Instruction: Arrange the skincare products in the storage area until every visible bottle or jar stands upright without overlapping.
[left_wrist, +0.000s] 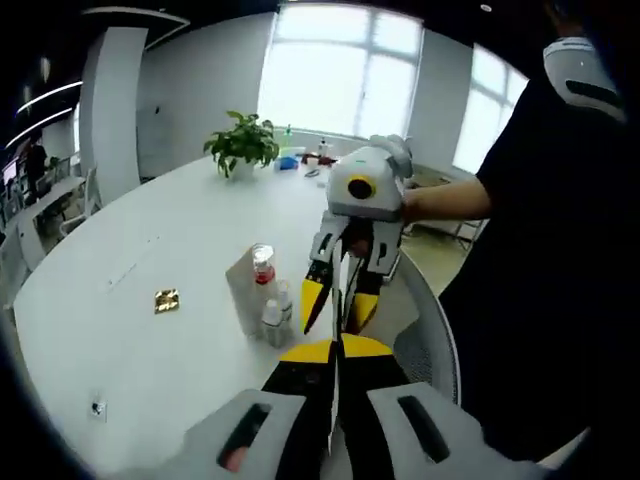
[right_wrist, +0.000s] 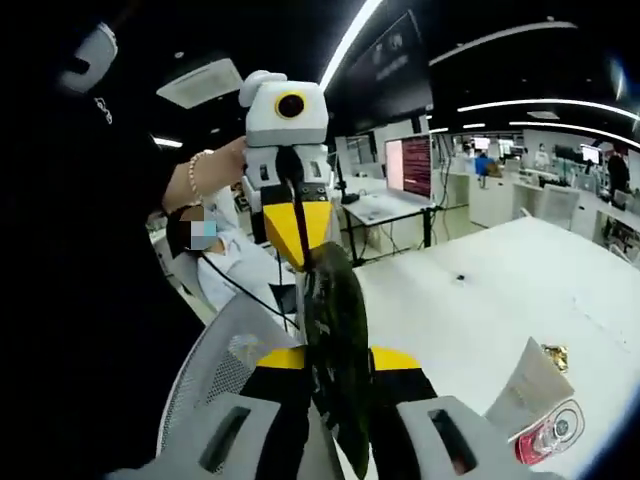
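Note:
A small cluster of skincare products stands on the white table (left_wrist: 150, 250): a white pouch (left_wrist: 240, 290), a clear bottle with a red band (left_wrist: 263, 265) and two small white bottles (left_wrist: 273, 320). The right gripper view has the pouch (right_wrist: 525, 385) and a red-lidded jar (right_wrist: 550, 435) at its lower right. A thin dark flat packet (right_wrist: 335, 340) hangs in the air between the two grippers, off the table's edge. My left gripper (left_wrist: 337, 348) (right_wrist: 298, 255) is shut on one end of it. My right gripper (right_wrist: 338, 360) (left_wrist: 340, 303) has its jaws apart on either side of the packet.
A small gold item (left_wrist: 167, 300) lies on the table left of the cluster. A potted plant (left_wrist: 243, 145) stands at the far edge. A mesh office chair (left_wrist: 430, 340) is below the grippers. The person in black stands at the right. Desks and a monitor (right_wrist: 410, 165) lie beyond.

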